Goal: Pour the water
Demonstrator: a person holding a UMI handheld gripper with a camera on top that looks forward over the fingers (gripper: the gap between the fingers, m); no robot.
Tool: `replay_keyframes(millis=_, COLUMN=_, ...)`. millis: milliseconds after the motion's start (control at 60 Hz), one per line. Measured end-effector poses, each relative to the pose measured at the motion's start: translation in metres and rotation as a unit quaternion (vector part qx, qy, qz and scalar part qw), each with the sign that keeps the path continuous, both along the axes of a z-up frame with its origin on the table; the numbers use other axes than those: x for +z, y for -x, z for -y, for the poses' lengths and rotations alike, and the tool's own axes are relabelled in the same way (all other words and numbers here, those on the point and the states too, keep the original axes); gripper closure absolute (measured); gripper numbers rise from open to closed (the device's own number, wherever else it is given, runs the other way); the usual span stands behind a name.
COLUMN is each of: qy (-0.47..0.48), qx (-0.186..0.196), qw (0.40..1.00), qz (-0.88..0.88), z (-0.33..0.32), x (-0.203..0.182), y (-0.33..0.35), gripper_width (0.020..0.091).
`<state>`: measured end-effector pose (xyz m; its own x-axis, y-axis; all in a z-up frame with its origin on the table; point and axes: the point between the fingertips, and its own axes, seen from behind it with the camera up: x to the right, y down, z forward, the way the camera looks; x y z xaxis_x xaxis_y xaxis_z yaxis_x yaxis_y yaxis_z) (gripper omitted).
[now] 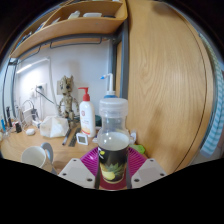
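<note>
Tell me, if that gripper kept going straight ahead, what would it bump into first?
The gripper is already shut on a clear bottle. Beyond it probably the tall wooden cabinet, though depth is hard to judge.

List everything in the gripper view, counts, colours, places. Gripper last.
Bottle: 1, clear with a white cap, between the fingers, dark liquid in its lower part.
Pump bottle: 1, white with a red top, beyond the fingers, left of the bottle.
Figurine: 1, brown, left of the pump bottle.
Cup: 1, white, on the desk left of the fingers.
Shelf: 1, wood, above the desk.
Wooden panel: 1, light wood, right of the bottle.
Gripper: 1, pink pads, both fingers press the bottle.
</note>
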<state>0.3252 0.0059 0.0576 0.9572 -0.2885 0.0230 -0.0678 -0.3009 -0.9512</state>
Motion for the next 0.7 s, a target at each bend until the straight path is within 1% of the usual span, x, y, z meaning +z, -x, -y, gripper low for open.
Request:
replay_keyframes(millis=117, qy=-0.014, qx=0.001, qw=1.0, qz=-0.007, z=0.001, x=0.001, y=-0.001, gripper_width=0.0697)
replay_keyframes(millis=183, qy=-0.011, qx=-0.006, qw=1.0, qz=-0.019, z=0.003, x=0.0, y=-0.003, gripper_width=0.0676)
replay_keyframes(millis=200, qy=-0.007, qx=-0.008, qw=1.0, qz=-0.02, z=0.004, x=-0.001, y=-0.004, gripper_width=0.0661)
replay_keyframes(millis=217, qy=-0.003, qx=-0.011, qw=1.0, qz=-0.02, z=0.005, x=-0.002, y=-0.006, gripper_width=0.0621)
replay_keyframes(millis=267, qy=0.017, qx=-0.019, qw=1.0, qz=-0.013, z=0.01, x=-0.007, y=-0.009, gripper_width=0.0466)
replay_keyframes(millis=300, qy=0.03, qx=-0.023, qw=0.999, qz=-0.01, z=0.014, x=-0.01, y=-0.011, gripper_width=0.0409)
replay_keyframes(millis=333, qy=0.043, qx=-0.025, qw=0.999, qz=-0.01, z=0.02, x=-0.014, y=-0.01, gripper_width=0.0378)
replay_keyframes(millis=467, qy=0.079, qx=-0.005, qw=0.996, qz=-0.03, z=0.048, x=-0.022, y=0.006, gripper_width=0.0374)
replay_keyframes(millis=567, qy=0.116, qx=0.008, qw=0.992, qz=-0.046, z=0.083, x=-0.021, y=0.02, gripper_width=0.0378)
replay_keyframes(millis=617, qy=0.14, qx=0.017, qw=0.989, qz=-0.049, z=0.103, x=-0.016, y=0.026, gripper_width=0.0377)
replay_keyframes(millis=700, qy=0.164, qx=0.034, qw=0.985, qz=-0.048, z=0.131, x=0.005, y=0.035, gripper_width=0.0377)
